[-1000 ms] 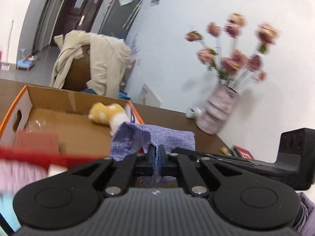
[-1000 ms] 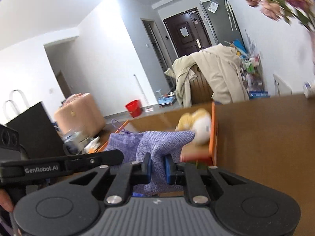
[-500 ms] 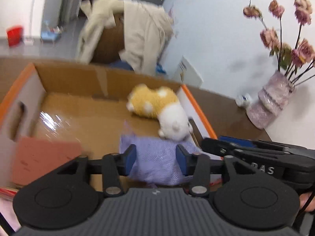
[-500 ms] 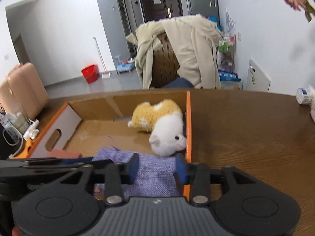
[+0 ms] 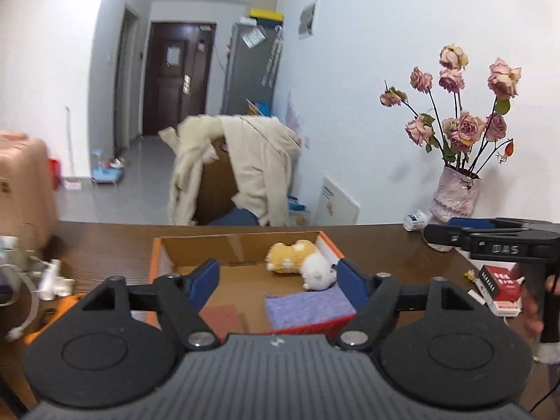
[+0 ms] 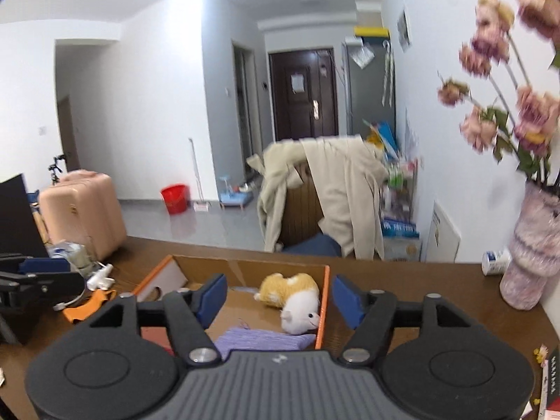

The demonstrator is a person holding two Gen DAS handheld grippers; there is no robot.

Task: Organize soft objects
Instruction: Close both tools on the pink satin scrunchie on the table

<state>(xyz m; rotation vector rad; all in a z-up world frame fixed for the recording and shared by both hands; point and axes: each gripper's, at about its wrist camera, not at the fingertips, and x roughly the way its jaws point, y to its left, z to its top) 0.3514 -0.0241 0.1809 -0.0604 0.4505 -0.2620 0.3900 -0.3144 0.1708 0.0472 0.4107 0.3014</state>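
Both my jaws, left (image 5: 278, 281) & right (image 6: 278, 297), are spread wide and hold nothing. In the box (image 5: 159, 255) on the tabletop (image 6: 420, 280) I count 1 purple cloth (image 5: 304, 309), flat at the near right corner, 1 plush toy (image 5: 301, 259) just behind it, 1 reddish pad (image 5: 224, 318). Cloth is prob. light & limp, so pinch it at an edge w/ both jaws. Toy is squashy, take its body.

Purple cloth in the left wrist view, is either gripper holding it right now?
No, the purple cloth lies flat in the cardboard box, with the left gripper open above it.
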